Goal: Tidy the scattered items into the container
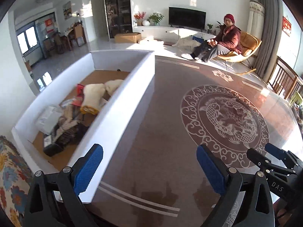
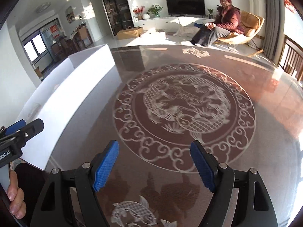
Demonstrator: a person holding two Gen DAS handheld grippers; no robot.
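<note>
The white container [image 1: 121,102] stands on the left part of the bench [image 1: 170,132], its long wall running away from the camera. In the left wrist view it holds a heap of things: a cream rolled cloth [image 1: 92,98] with a yellow edge, a red packet [image 1: 79,90] behind it, clear plastic wrapping [image 1: 49,117], and dark items [image 1: 64,134] toward the near end. Motion blur smears the heap, so the dark pieces cannot be told apart. In the right wrist view only the container's outer wall [image 2: 72,94] shows; its inside is hidden.

The left tool [image 1: 149,166] hangs over the container's near corner, blue pads wide apart, nothing between them. The right tool [image 2: 154,166] is over the bare brown bench with its white fish medallion [image 2: 181,117], jaws likewise spread wide and empty. A hand [image 2: 15,194], cut off at the frame edge, grips the left tool's handle.
</note>
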